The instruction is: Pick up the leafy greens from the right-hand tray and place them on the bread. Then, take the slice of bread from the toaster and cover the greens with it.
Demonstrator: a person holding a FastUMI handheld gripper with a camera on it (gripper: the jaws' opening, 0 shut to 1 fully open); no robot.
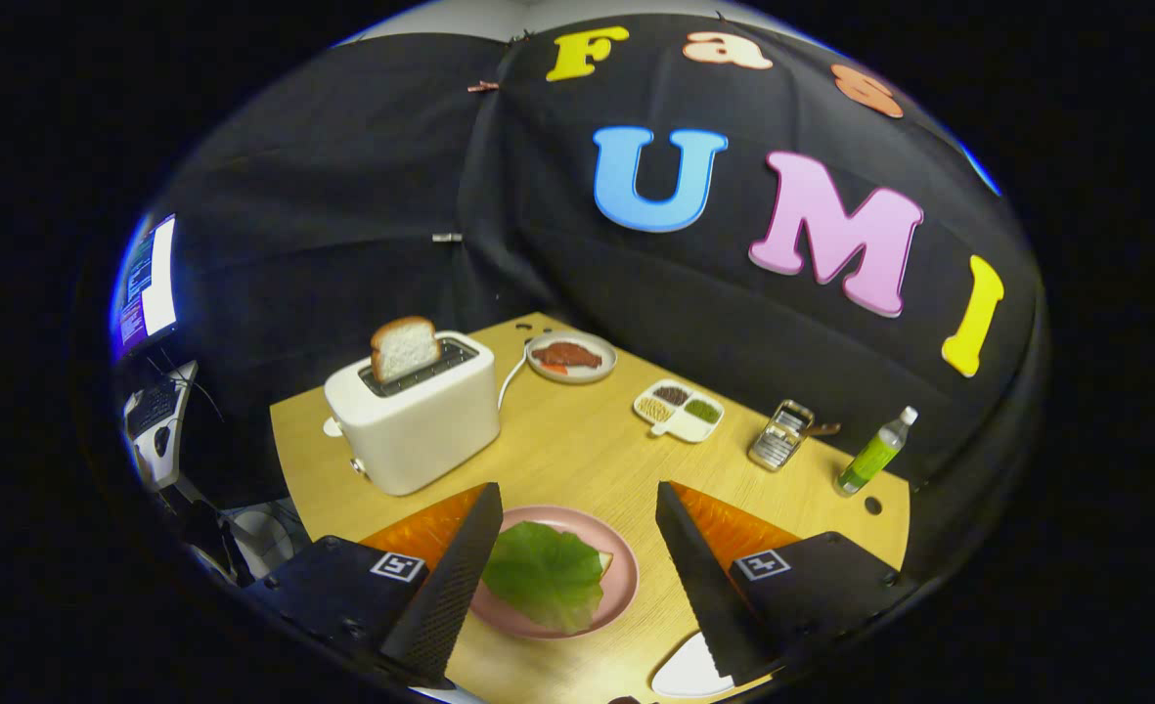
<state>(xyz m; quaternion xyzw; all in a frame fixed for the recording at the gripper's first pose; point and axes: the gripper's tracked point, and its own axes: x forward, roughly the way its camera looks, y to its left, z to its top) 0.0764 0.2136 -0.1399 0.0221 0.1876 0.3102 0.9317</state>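
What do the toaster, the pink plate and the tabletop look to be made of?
Toaster: likely glossy cream plastic or enamelled metal; smooth, soft sheen. Pink plate, between the open gripper fingers, under the greens: matte, even colour, ceramic or plastic, can't tell which. Tabletop: light wood or wood-look laminate, with fine grain lines.

a recording booth: black cloth wall, staged table, monitor.
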